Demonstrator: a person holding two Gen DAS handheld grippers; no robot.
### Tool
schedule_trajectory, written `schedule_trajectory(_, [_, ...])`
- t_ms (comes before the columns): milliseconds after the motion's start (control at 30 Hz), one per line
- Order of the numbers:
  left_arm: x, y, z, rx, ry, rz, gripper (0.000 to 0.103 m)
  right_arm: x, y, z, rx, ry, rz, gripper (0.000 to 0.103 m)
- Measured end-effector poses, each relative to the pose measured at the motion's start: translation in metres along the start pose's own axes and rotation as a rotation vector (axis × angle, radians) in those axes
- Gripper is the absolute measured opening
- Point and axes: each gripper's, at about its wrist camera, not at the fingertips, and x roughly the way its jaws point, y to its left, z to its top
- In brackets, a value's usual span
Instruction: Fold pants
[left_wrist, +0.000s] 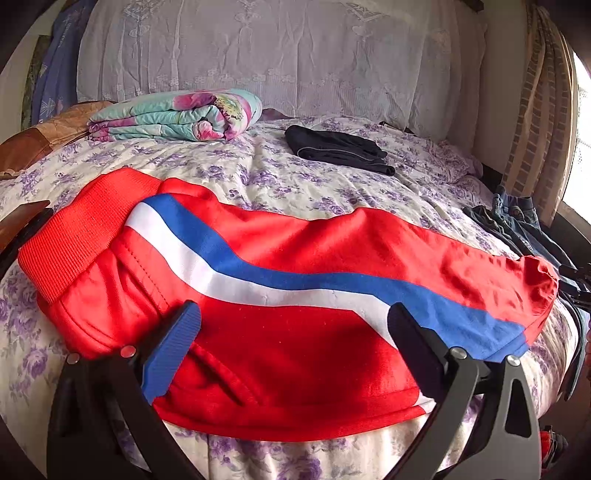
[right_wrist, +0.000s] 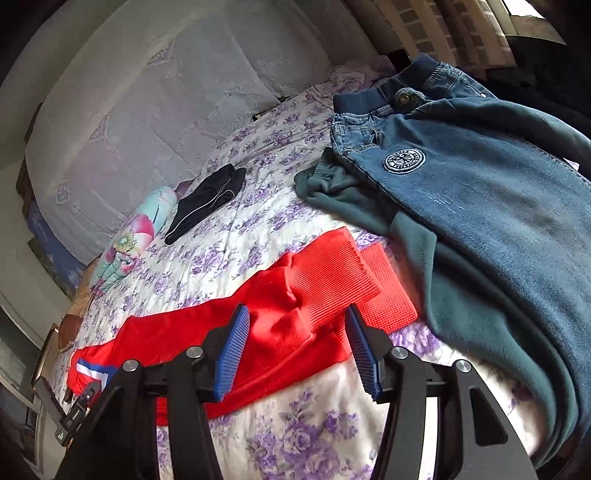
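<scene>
Red pants (left_wrist: 288, 354) with a blue and white side stripe lie flat across the flowered bed, ribbed waistband at the left in the left wrist view. My left gripper (left_wrist: 291, 314) is open just above the pants' near edge, holding nothing. In the right wrist view the red pants (right_wrist: 280, 325) stretch from lower left to the ribbed cuffs (right_wrist: 354, 280) at centre. My right gripper (right_wrist: 295, 325) is open over the cuff end, its blue pads (right_wrist: 232, 354) on either side of the fabric, not closed on it.
A folded flowered blanket (left_wrist: 177, 116) and dark folded pants (left_wrist: 340, 149) lie farther back on the bed (left_wrist: 258, 173). Blue jeans and a teal garment (right_wrist: 480, 206) lie piled at the right. A lace-covered headboard (left_wrist: 258, 55) stands behind.
</scene>
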Motion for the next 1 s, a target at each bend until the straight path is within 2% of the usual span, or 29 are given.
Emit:
schedule_trajectory(67, [0.0, 0.0, 0.0, 0.003, 0.002, 0.005, 0.098, 0.019, -0.01, -0.001, -0.053, 0.052, -0.058, 0.052])
schedule_trajectory(100, [0.001, 0.0, 0.001, 0.006, 0.003, 0.007, 0.098, 0.024, -0.016, -0.003, -0.069, 0.063, -0.049, 0.051])
schedule_trajectory(167, [0.001, 0.0, 0.001, 0.011, 0.005, 0.009, 0.098, 0.018, -0.009, -0.005, -0.126, 0.049, -0.087, 0.051])
schedule_trajectory(200, [0.001, -0.001, 0.0, 0.012, 0.006, 0.011, 0.098, 0.011, 0.0, -0.005, -0.153, 0.024, -0.127, 0.051])
schedule_trajectory(267, [0.001, -0.002, 0.001, 0.014, 0.012, 0.02, 0.098, -0.008, 0.021, -0.005, -0.214, -0.08, -0.163, 0.053])
schedule_trajectory(333, [0.0, -0.005, 0.002, 0.011, 0.016, 0.043, 0.098, -0.022, 0.051, -0.004, -0.334, -0.173, -0.163, 0.058])
schedule_trajectory(367, [-0.002, -0.005, 0.003, 0.005, 0.015, 0.051, 0.099, -0.023, 0.065, -0.004, -0.394, -0.187, -0.148, 0.065])
schedule_trajectory(400, [-0.005, -0.006, 0.004, -0.01, 0.012, 0.051, 0.099, -0.02, 0.079, -0.006, -0.453, -0.179, -0.122, 0.068])
schedule_trajectory(467, [-0.012, -0.002, 0.008, -0.069, -0.002, 0.01, 0.098, 0.002, 0.098, -0.009, -0.528, -0.098, -0.067, 0.07])
schedule_trajectory(500, [-0.016, 0.001, 0.009, -0.103, -0.008, -0.027, 0.098, 0.02, 0.103, -0.013, -0.548, -0.017, -0.057, 0.072])
schedule_trajectory(567, [-0.014, 0.006, 0.01, -0.142, 0.016, -0.054, 0.098, 0.069, 0.103, -0.027, -0.566, 0.217, -0.041, 0.073])
schedule_trajectory(600, [-0.009, 0.008, 0.01, -0.139, 0.036, -0.05, 0.098, 0.078, 0.104, -0.034, -0.567, 0.232, -0.047, 0.074])
schedule_trajectory(633, [-0.004, 0.008, 0.008, -0.117, 0.051, -0.047, 0.098, 0.075, 0.108, -0.035, -0.58, 0.189, -0.055, 0.076])
schedule_trajectory(667, [-0.002, 0.005, 0.007, -0.084, 0.054, -0.032, 0.098, 0.073, 0.117, -0.033, -0.595, 0.2, -0.045, 0.076])
schedule_trajectory(700, [-0.002, 0.0, 0.005, -0.048, 0.054, -0.009, 0.098, 0.068, 0.126, -0.027, -0.593, 0.201, 0.035, 0.075])
schedule_trajectory(767, [-0.002, -0.01, 0.004, -0.004, 0.055, 0.044, 0.098, 0.053, 0.15, -0.016, -0.592, 0.151, 0.165, 0.075])
schedule_trajectory(833, [-0.005, -0.011, 0.008, -0.031, 0.036, 0.033, 0.098, 0.053, 0.182, -0.003, -0.618, 0.151, 0.268, 0.074])
schedule_trajectory(900, [-0.009, -0.003, 0.012, -0.12, 0.013, -0.05, 0.098, 0.067, 0.219, 0.006, -0.647, 0.187, 0.376, 0.065])
schedule_trajectory(933, [-0.009, 0.003, 0.013, -0.168, 0.005, -0.085, 0.098, 0.078, 0.236, 0.009, -0.66, 0.212, 0.408, 0.056])
schedule_trajectory(967, [-0.006, 0.009, 0.013, -0.203, 0.005, -0.098, 0.098, 0.092, 0.252, 0.011, -0.67, 0.231, 0.426, 0.043])
schedule_trajectory(1000, [-0.002, 0.013, 0.011, -0.217, 0.006, -0.093, 0.098, 0.108, 0.267, 0.012, -0.673, 0.248, 0.433, 0.038])
